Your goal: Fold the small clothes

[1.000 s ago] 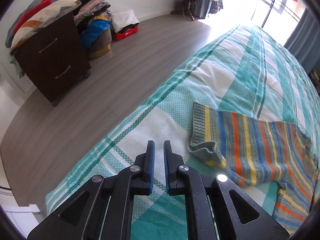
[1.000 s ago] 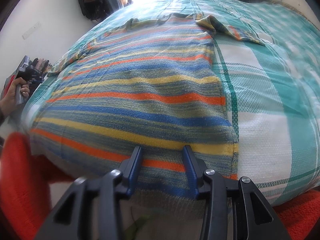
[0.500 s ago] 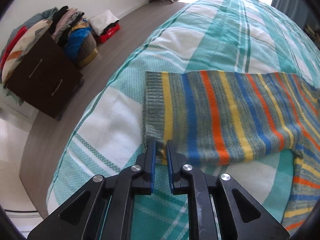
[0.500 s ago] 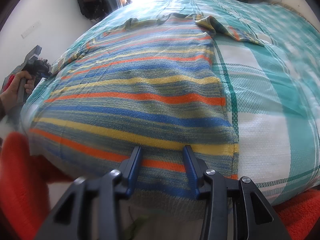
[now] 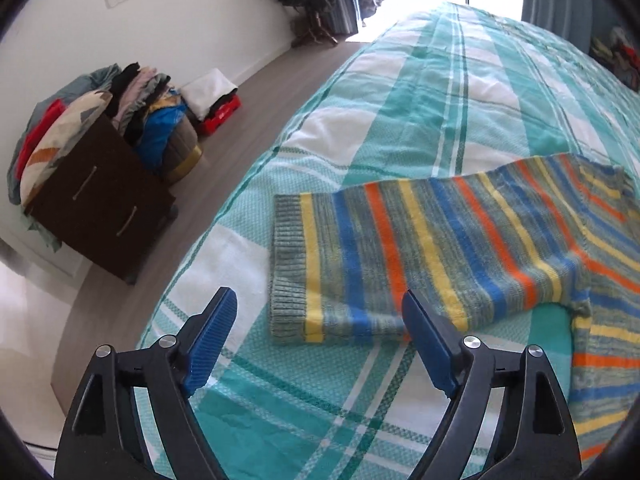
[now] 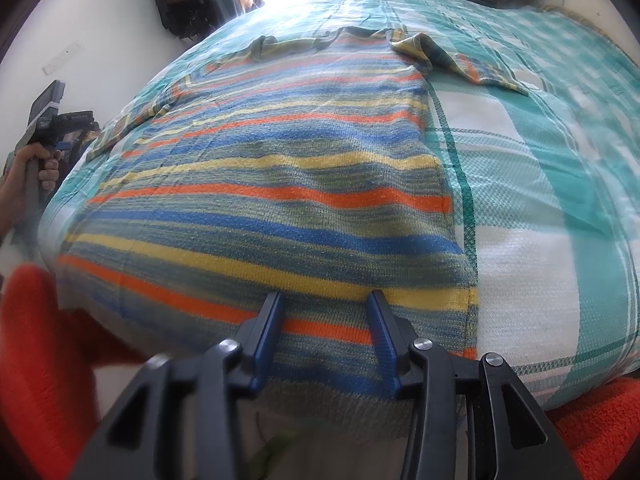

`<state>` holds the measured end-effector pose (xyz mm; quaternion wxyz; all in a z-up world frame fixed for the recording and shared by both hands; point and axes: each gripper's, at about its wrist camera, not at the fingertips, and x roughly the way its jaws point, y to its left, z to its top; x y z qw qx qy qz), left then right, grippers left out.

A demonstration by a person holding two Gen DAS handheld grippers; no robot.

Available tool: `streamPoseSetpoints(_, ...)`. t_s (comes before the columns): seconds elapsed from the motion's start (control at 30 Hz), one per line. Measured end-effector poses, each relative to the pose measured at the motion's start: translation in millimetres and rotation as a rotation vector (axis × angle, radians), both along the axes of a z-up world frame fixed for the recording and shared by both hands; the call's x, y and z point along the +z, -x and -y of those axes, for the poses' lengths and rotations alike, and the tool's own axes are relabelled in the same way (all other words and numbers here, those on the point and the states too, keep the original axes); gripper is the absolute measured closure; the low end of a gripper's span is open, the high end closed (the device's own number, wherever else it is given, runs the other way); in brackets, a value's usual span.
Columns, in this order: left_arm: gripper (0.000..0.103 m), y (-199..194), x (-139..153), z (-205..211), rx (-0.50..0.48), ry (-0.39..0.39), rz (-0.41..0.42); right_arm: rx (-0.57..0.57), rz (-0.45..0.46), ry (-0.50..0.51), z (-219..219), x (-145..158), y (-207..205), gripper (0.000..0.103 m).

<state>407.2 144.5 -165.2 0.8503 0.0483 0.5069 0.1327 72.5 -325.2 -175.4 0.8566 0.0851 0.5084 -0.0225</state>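
A striped knit sweater [image 6: 280,184] in grey, blue, orange and yellow lies spread on the bed. Its left sleeve [image 5: 400,256] lies flat and straight, with the ribbed cuff towards the bed's edge. My left gripper [image 5: 320,312] is open wide just short of that cuff and holds nothing. My right gripper [image 6: 324,300] is open, its fingers resting over the sweater's bottom hem at the bed's near edge. The right sleeve [image 6: 460,60] lies crumpled at the far side. The left gripper also shows in the right wrist view [image 6: 60,128], at the far left.
The bed has a teal and white plaid cover [image 5: 440,100]. A dark drawer chest [image 5: 100,208] piled with clothes stands on the wooden floor to the left, next to a basket [image 5: 180,152]. Red fabric [image 6: 40,360] lies below the bed's near edge.
My left gripper let go of the sleeve cuff, opened wide and drew back a little; the sleeve now lies flat. My right gripper stayed in place.
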Motion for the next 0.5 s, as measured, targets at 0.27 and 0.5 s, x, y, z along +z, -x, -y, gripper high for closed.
streamPoseSetpoints(0.27,0.023,67,13,-1,-0.08,0.052,0.079,-0.044,-0.001,-0.2,54,43,16,0.057)
streamPoseSetpoints(0.5,0.016,136,38,22,-0.107,0.185,0.215,-0.236,0.157,-0.252,217,91,-73,0.056)
